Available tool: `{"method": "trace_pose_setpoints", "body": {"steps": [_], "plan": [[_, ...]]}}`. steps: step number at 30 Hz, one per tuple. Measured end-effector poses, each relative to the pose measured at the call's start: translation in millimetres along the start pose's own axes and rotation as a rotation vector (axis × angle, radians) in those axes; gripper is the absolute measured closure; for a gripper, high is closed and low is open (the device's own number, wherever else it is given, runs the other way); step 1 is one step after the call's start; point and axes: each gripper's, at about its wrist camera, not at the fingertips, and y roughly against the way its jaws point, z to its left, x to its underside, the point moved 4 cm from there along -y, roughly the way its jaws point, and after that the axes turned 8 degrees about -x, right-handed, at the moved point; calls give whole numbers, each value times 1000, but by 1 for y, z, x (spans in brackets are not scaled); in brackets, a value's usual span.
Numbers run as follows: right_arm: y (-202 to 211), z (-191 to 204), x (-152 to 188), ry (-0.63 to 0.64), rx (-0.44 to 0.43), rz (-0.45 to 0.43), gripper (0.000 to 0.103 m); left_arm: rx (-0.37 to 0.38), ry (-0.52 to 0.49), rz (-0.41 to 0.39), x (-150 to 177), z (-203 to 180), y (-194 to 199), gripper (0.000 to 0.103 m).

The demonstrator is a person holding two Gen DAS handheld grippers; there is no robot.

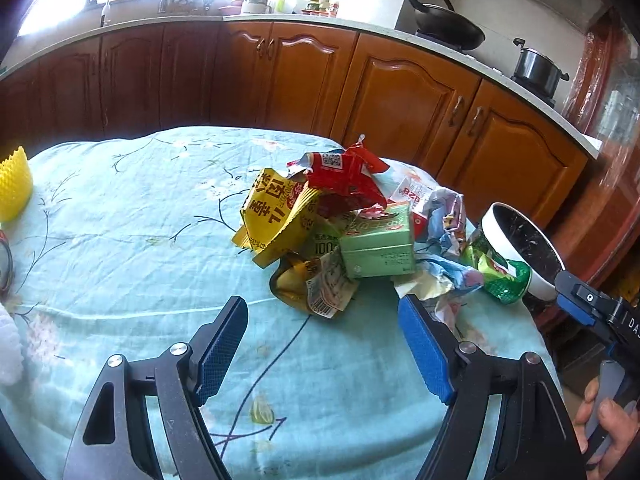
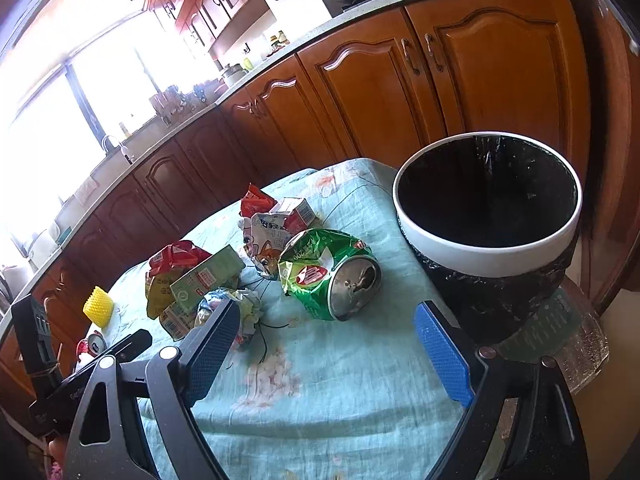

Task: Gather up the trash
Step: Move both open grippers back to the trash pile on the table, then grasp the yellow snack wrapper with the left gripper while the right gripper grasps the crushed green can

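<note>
A pile of trash lies on the light blue tablecloth [image 1: 120, 240]: a yellow wrapper [image 1: 276, 216], a red wrapper [image 1: 348, 176], a green carton [image 1: 378, 244] and crumpled paper [image 1: 440, 280]. My left gripper [image 1: 324, 344] hovers open just in front of the pile, nothing between its fingers. In the right wrist view a crushed green can [image 2: 328, 272] lies beside a black-lined bin with a white rim [image 2: 480, 256]. My right gripper [image 2: 326, 344] is open and empty, close before the can. The green carton [image 2: 208, 276] and the red wrapper [image 2: 178, 256] sit further left.
Wooden kitchen cabinets [image 1: 280, 76] and a counter with a wok [image 1: 444, 24] and a pot [image 1: 536, 68] run behind the table. A yellow ridged object [image 1: 14, 184] stands at the table's left edge, a small red can [image 2: 92, 344] near it. A hand [image 1: 608, 428] holds the right gripper's handle.
</note>
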Motion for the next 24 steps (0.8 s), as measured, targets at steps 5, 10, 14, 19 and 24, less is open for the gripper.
{"method": "trace_pose_setpoints", "body": {"steps": [5,10,14,19,24], "plan": [[-16,3,-8,15,36,6,17,19,35,78,-9,10,-27,34],[-33,-5,-13,-23,61,30,27,29,57,100,-22,19,-46,41],[-46,-13,-15,-50,71,49,32,49,45,90,-30,18,-52,47],[-54,-19,-14,-83,67,68,35,44,20,93,-38,17,-58,48],[-54,-20,-15,-83,67,63,39,33,23,88,-34,24,-52,46]]}}
